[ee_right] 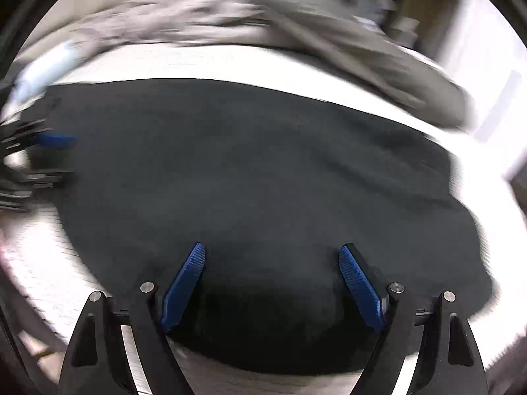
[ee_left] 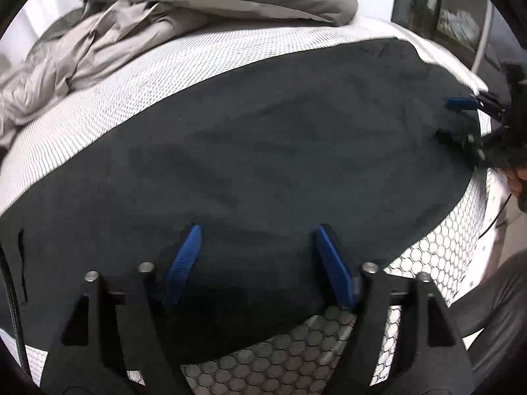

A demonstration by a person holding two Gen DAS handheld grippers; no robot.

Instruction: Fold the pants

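- White honeycomb-quilted bed carries everything here; a rumpled grey duvet is heaped at its far side, well apart from the work.
- Dark pants lie spread flat across the near part of the bed, mostly smooth, with a pocket slit showing at one end.
- Left tool hovers over the near edge of the pants with its blue pads spread wide and nothing between them.
- Right tool hangs over the other end of the cloth, likewise wide apart and empty; its view is blurred.
- My judgement: the step in hand is taking hold of the near edge for a fold.
- To do it well, bring both tools down on the same edge, pinch every layer rather than only the top one, and lift evenly.
- Carry the cloth across without dragging, so the layers underneath stay unwrinkled.
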